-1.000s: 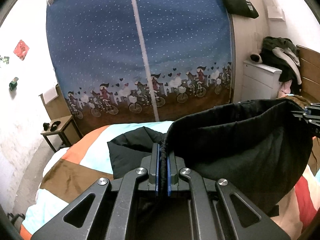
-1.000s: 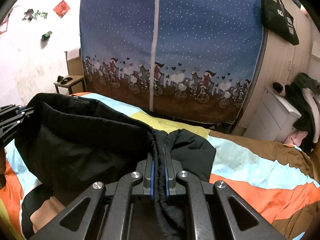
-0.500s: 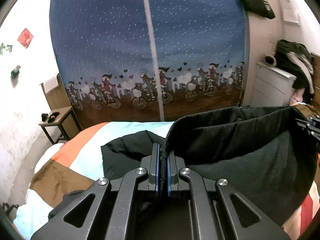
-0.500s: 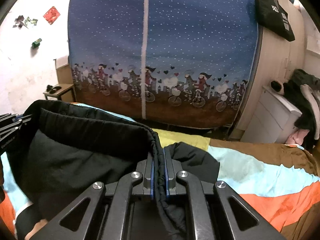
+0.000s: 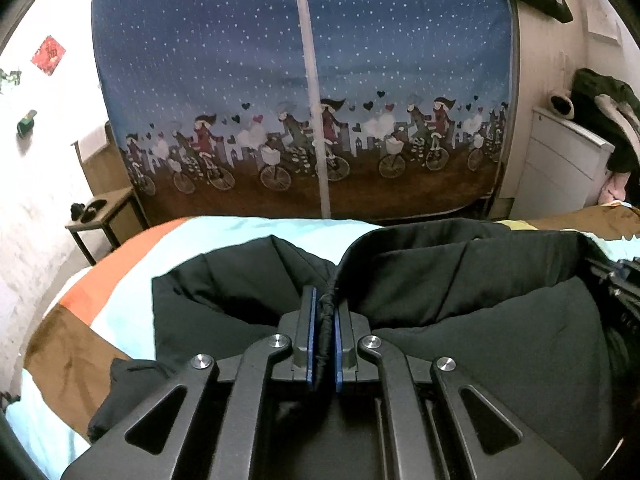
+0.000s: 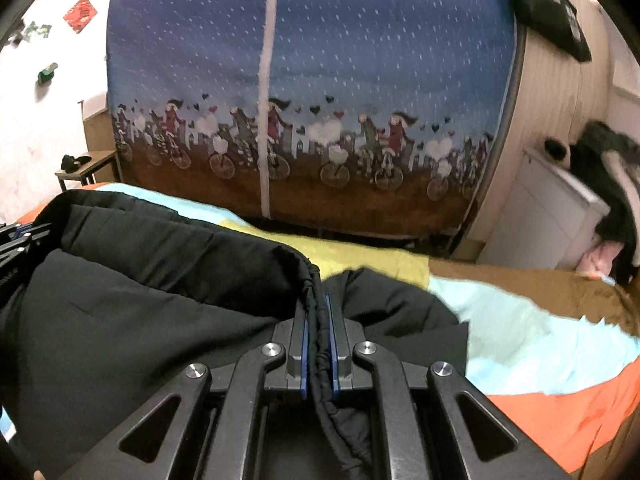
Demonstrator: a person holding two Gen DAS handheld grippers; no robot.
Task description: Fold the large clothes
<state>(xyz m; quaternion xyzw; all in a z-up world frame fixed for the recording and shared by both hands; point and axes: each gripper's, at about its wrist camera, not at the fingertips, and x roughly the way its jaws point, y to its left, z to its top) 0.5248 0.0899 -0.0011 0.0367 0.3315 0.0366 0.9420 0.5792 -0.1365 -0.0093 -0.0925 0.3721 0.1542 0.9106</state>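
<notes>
So both tools are clamped on the gathered hem of a black padded jacket (image 5: 480, 320): left tool (image 5: 325, 332), right tool (image 6: 319, 340). That edge hangs stretched between them over the striped bed (image 6: 520, 344), the rest bunched below. Looks mid-fold to me, nothing lying flat yet.

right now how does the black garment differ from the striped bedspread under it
The black garment is one plain dark colour; the striped bedspread has blue, orange and brown bands. The garment's gathered edge is raised, pinched in the left hand-held gripper and the right hand-held gripper; the bedspread lies flat and ungripped. The garment is bunched in folds; the bedspread is mostly smooth. Both are soft fabric.
</notes>
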